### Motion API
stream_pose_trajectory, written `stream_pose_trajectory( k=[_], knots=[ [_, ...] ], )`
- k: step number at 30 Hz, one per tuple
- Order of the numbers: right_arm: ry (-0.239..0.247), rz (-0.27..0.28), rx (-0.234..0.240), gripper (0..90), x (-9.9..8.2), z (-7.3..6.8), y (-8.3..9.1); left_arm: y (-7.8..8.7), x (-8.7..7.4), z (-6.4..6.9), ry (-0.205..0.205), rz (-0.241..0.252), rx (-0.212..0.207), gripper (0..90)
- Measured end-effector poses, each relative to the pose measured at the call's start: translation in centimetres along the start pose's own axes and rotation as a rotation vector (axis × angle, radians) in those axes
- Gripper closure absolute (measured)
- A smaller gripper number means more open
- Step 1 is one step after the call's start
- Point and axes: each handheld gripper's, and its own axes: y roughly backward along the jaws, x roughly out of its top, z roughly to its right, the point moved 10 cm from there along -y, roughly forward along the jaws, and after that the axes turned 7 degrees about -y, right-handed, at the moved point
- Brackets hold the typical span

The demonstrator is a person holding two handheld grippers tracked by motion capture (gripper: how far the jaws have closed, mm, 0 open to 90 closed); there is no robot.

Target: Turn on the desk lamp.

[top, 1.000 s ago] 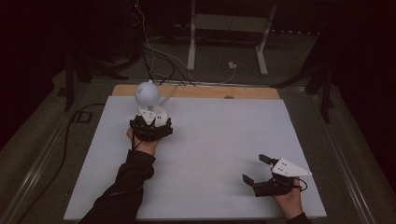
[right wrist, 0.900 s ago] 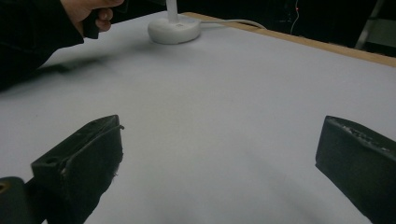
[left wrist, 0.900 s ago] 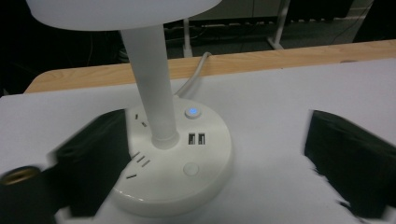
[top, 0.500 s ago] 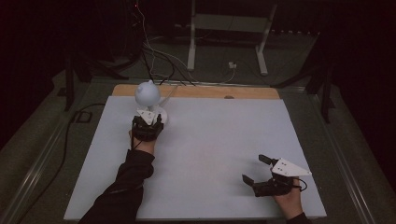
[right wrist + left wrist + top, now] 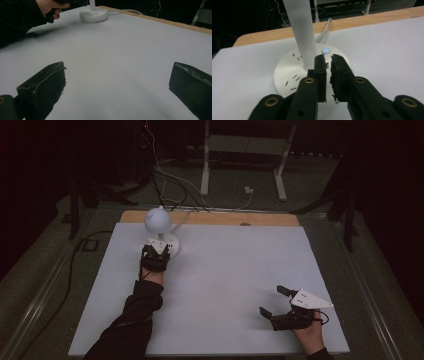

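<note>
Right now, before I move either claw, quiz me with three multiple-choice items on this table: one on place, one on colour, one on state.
1. Where does the lamp stand?
A. far left of the table
B. near right corner
C. table centre

2. What colour is the lit button on the lamp base?
A. red
B. blue
C. green

3. How do the two claws stand?
A. both wide open
B. left open, right shut
C. left nearly shut, right wide open

Answers:
1. A: the high view shows it near the far edge, left side, by the left claw.
2. B: the left gripper view shows a blue glow on the base, just past the jaw tips.
3. C: the left jaws leave only a thin slit over the base, while the right claw has its jaws spread far apart over bare table.
</note>
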Motion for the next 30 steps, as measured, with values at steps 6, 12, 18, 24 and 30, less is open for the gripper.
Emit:
stream_pose_trajectory(
  k=[6,12,18,24,30],
  knots=[
    [0.0,-0.003,0.003,0.6,0.0,-0.1,0.0,-0.5,-0.6,-0.2,0.011,-0.019,-0.041,90.0],
    [-0.001,-0.004,0.004,0.6,-0.1,-0.1,0.0,-0.8,-0.8,0.2,-0.006,-0.006,-0.075,90.0],
    [0.001,-0.006,0.003,0.6,-0.1,-0.1,0.0,-1.4,-1.2,0.5,-0.037,-0.021,-0.083,90.0],
    [-0.001,-0.006,0.002,0.6,-0.1,0.0,0.0,-1.8,-1.4,0.1,-0.042,-0.024,-0.07,90.0],
    [-0.003,-0.007,0.002,0.6,-0.1,0.0,0.0,-2.2,-1.7,0.4,-0.054,-0.03,-0.078,90.0]
  ],
)
